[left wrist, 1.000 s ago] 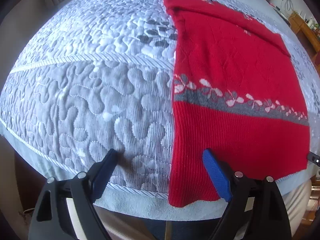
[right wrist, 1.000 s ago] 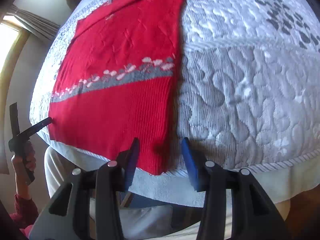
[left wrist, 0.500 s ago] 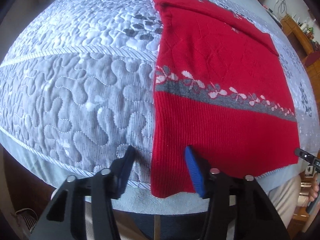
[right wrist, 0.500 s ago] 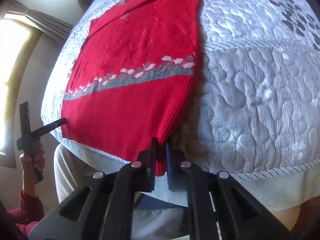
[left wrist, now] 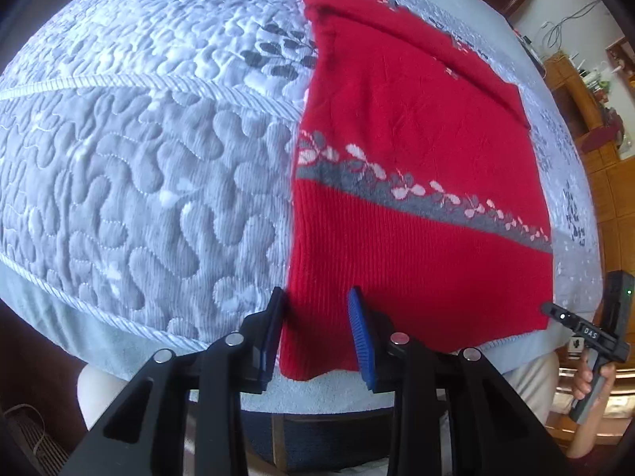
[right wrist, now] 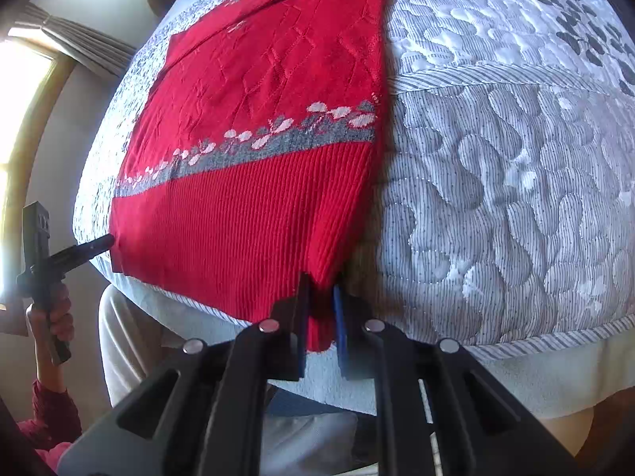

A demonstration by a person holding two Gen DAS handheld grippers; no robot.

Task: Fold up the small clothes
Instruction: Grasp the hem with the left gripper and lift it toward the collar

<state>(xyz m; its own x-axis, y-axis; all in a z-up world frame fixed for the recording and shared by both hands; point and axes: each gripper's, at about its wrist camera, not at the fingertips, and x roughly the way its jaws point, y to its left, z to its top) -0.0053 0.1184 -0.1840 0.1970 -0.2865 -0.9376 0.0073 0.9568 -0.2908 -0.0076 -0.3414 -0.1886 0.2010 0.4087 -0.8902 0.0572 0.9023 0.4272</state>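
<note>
A red knitted sweater with a grey and white flower band lies flat on a grey quilted bed cover. Its ribbed hem hangs over the near edge. In the left wrist view my left gripper is open, its jaws straddling the hem's left corner. In the right wrist view the sweater is lifted at its right hem corner, and my right gripper is shut on that corner. The left gripper also shows at the hem's far left, and the right gripper shows at the hem's right end.
The quilted cover spreads wide on both sides of the sweater. The bed's near edge runs just in front of both grippers. Wooden furniture stands at the far right. A curtained window is at the left.
My left gripper has slid right and narrowed around the hem's left corner. My right gripper has closed on the hem's right corner and lifted it slightly.
</note>
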